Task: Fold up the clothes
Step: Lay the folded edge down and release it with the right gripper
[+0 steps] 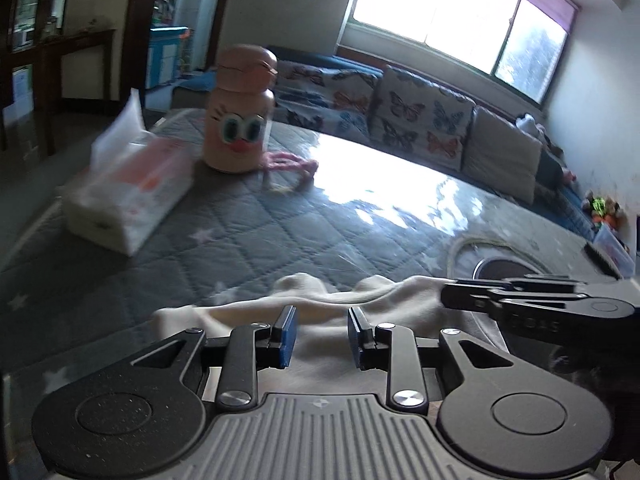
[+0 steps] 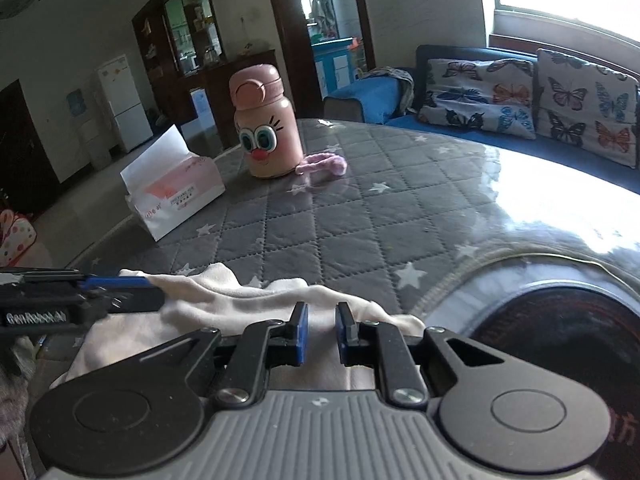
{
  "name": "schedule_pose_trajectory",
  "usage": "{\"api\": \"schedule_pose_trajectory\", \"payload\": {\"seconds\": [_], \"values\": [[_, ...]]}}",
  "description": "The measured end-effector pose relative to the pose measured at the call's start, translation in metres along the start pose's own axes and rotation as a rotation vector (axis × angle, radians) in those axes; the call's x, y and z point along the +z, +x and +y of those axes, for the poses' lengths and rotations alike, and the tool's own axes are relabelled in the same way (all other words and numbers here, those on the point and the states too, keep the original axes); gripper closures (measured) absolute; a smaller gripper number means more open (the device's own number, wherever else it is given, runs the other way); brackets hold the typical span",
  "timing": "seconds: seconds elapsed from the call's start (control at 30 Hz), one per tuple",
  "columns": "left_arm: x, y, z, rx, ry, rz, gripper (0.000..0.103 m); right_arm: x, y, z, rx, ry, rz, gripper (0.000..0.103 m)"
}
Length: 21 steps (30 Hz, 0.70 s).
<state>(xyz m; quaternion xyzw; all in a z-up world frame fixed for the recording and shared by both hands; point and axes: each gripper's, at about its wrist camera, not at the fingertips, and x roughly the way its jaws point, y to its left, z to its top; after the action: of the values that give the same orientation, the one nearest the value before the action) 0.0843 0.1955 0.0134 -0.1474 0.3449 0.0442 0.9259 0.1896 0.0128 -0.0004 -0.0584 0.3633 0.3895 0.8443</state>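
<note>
A cream garment (image 1: pixel 320 300) lies crumpled at the near edge of the grey quilted table (image 1: pixel 260 240). My left gripper (image 1: pixel 322 332) hovers just over it, blue pads apart, nothing pinched between them. In the right wrist view the same garment (image 2: pixel 224 304) spreads under my right gripper (image 2: pixel 322 332), whose pads stand a narrow gap apart with cloth showing below. The two grippers sit side by side. The right gripper (image 1: pixel 452 296) reaches over the garment's right end, and the left gripper (image 2: pixel 156 292) rests at its left end.
A pink bottle with a cartoon face (image 2: pixel 266 128) and a tissue pack (image 2: pixel 176 192) stand at the far left of the table, with a pink strap (image 2: pixel 324 164) beside the bottle. A round dark inset (image 2: pixel 560 328) lies to the right. A sofa with butterfly cushions (image 2: pixel 520 96) lines the far side.
</note>
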Motion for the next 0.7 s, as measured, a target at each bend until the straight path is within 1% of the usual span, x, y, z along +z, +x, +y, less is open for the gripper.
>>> {"api": "schedule_pose_trajectory", "payload": {"seconds": [0.13,0.3,0.4,0.47,0.53,0.6,0.7], "values": [[0.001,0.02,-0.003,-0.001,0.004,0.026,0.072,0.002,0.018,0.004,-0.005,-0.027,0.024,0.085],[0.001,0.03,0.0,0.003,-0.006,0.039,0.071,0.0,0.013,0.007,-0.005,-0.048,0.024,0.083],[0.0,0.027,-0.001,0.003,-0.005,0.035,0.068,-0.001,0.009,0.009,-0.004,-0.06,0.024,0.082],[0.0,0.022,-0.003,0.005,-0.001,0.027,0.062,-0.002,0.006,0.01,-0.004,-0.069,0.023,0.079],[-0.001,0.016,-0.006,0.007,0.005,0.02,0.06,-0.003,0.004,0.011,-0.004,-0.077,0.023,0.072],[-0.004,0.008,-0.008,0.004,0.007,0.013,0.058,-0.004,0.001,0.012,-0.004,-0.086,0.022,0.071],[-0.009,-0.006,-0.013,0.001,0.015,0.003,0.054,-0.012,-0.015,0.015,0.001,-0.114,0.035,0.071]]}}
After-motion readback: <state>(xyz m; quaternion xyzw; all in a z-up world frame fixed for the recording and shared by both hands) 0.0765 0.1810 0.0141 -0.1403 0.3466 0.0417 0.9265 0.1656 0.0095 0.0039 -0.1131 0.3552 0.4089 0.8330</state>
